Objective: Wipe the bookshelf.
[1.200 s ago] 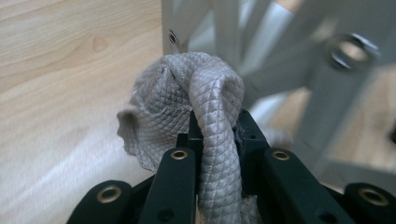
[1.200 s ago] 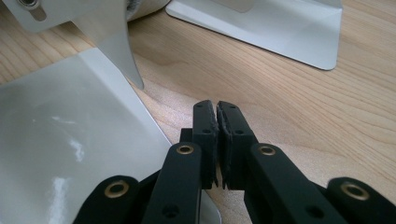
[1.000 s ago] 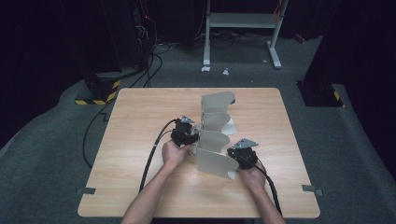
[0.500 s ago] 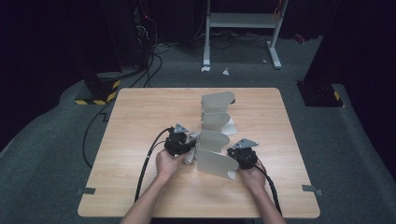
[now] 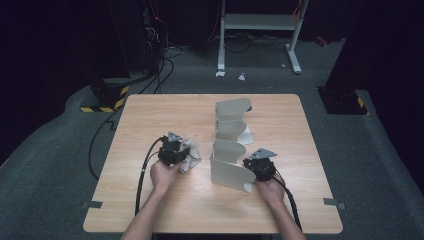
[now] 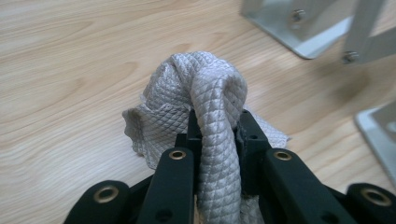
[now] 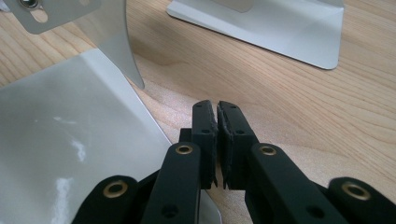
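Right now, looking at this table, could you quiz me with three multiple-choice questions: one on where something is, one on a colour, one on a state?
1. Where is the cloth?
A. on the floor
B. between the jaws of the left hand-held gripper
C. on a metal bracket

2. What colour is the cloth?
A. red
B. black
C. pale grey

3. How do the jaws of the right hand-held gripper stand?
A. shut, with nothing between them
B. wide open
C. clamped on the cloth

Answers:
1 B: the left gripper view shows the jaws pinching a fold.
2 C: pale grey quilted weave.
3 A: the right gripper view shows the pads together beside the metal bracket.
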Tool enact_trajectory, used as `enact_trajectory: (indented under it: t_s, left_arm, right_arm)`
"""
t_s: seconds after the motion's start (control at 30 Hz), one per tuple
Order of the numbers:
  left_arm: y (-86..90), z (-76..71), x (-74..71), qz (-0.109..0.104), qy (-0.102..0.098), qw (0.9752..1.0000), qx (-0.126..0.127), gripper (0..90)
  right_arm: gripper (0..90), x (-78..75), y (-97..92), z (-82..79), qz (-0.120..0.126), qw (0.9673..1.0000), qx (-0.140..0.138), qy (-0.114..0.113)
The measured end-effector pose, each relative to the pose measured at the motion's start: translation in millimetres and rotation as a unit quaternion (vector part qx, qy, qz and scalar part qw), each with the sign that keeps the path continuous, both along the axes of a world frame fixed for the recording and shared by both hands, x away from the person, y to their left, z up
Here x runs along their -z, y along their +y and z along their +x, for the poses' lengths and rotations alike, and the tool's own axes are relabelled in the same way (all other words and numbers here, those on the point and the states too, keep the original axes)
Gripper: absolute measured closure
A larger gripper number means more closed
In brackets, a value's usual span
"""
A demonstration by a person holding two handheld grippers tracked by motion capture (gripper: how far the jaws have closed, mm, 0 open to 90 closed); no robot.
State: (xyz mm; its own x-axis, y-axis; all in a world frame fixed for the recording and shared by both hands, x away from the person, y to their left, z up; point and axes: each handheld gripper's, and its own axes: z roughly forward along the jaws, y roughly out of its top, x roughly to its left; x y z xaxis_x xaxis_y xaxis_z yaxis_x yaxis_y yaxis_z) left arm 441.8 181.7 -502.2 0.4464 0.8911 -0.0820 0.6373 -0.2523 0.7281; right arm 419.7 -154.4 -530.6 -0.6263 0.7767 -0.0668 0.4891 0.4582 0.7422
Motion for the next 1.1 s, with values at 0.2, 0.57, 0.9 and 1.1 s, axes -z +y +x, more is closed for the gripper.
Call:
enact_trajectory:
  t_s: [0.2,0.57,0.9,1.1]
  left_arm:
    - [21.9,7.7,1.6,0.003,0.002,0.999,-0.044,78.4]
    - [34.0,7.0,2.7,-0.006,0.008,0.9964,-0.084,48.5]
    - [27.8,-10.4,-14.1,-0.02,-0.011,0.9968,-0.076,32.8]
    - [19.3,-19.4,-23.0,-0.035,-0.013,0.9982,-0.047,30.3]
  right_arm:
    - [85.7,0.0,-0.3,0.3,0.001,1.0,-0.001,0.0]
    - [84.9,0.0,-0.6,0.6,0.003,1.0,0.0,0.001]
    - [82.5,-0.1,-0.8,0.7,0.006,1.0,0.0,0.004]
    - [80.4,0.0,-1.4,1.2,0.008,1.0,0.0,0.005]
